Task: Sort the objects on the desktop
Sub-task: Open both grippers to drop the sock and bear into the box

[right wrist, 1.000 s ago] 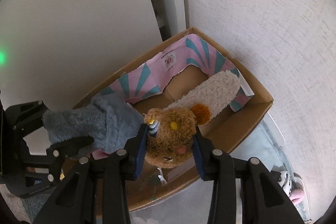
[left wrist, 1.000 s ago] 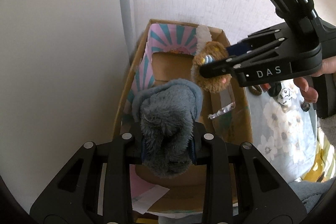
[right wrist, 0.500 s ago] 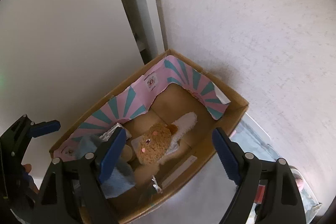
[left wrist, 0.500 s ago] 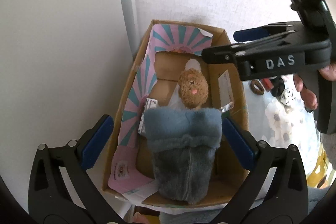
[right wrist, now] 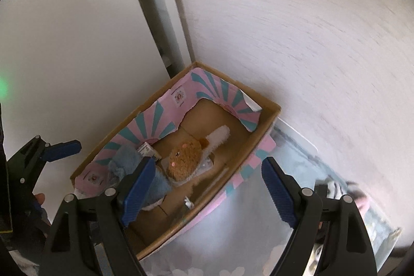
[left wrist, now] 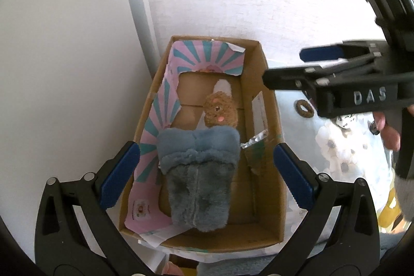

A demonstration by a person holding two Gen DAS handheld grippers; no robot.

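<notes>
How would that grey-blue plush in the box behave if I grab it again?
The grey-blue plush looks thick and furry, so it probably squashes between the pads and grips well. It lies folded in the cardboard box, so it likely droops; unlikely to roll.

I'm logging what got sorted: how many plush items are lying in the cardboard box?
2. The blue-grey plush lies at the cardboard box's near end; the brown plush lies just beyond it, mid-box. More could be hidden beneath them.

White wall, grey door frame, floral cloth
</notes>
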